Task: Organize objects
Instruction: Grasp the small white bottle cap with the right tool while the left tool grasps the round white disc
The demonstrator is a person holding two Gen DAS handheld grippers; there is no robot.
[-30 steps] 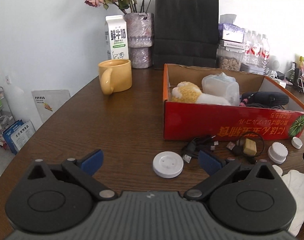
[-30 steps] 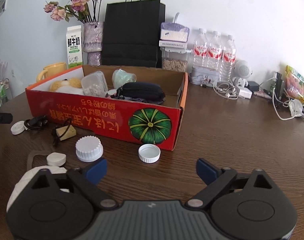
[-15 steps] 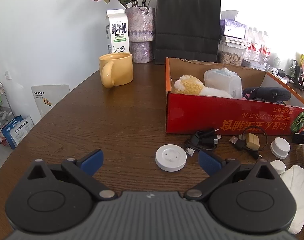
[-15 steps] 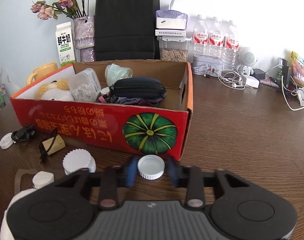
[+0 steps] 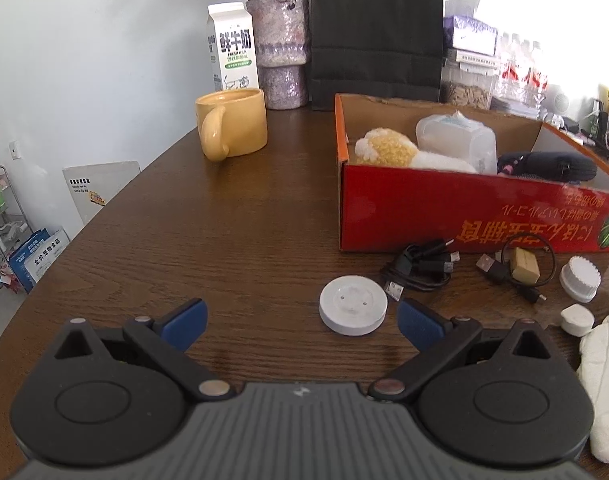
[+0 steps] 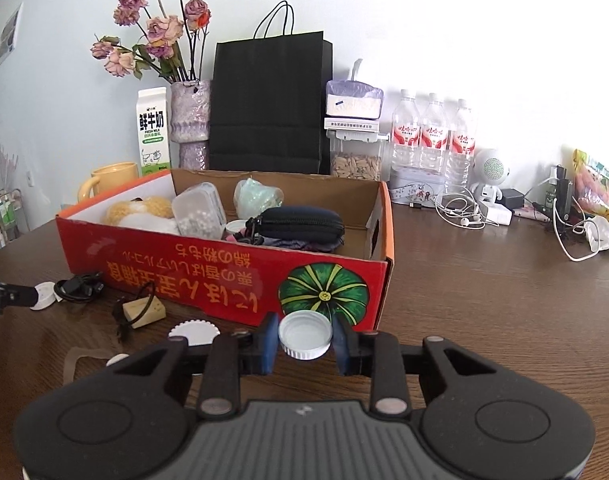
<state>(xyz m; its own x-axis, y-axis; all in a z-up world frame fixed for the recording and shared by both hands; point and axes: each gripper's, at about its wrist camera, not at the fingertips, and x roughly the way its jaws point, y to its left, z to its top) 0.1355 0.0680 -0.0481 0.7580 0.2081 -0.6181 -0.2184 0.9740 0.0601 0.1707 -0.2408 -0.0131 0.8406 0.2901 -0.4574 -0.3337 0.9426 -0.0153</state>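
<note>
Right wrist view: the right gripper (image 6: 304, 342) has its jaws pinching a white cap (image 6: 304, 335), open side up, one blue pad against each side of it. The cap sits just in front of the red box (image 6: 240, 280), near the green pumpkin print on the box's front wall. Inside the box lie a black pouch (image 6: 300, 220), a clear tub (image 6: 198, 210) and a plush toy (image 6: 144, 210). To the left on the counter (image 6: 484, 300) are a ridged white lid (image 6: 193, 330), a tan block (image 6: 142, 310) with a black loop around it, and a bundle of black cable (image 6: 78, 286).

Left wrist view: the left gripper (image 5: 300, 320) hovers low over the counter with its jaws spread wide and nothing between them. A white disc (image 5: 353, 310) lies just beyond, nearer the right-hand pad. A yellow mug (image 5: 232, 128) stands well apart to the left of the box.
</note>
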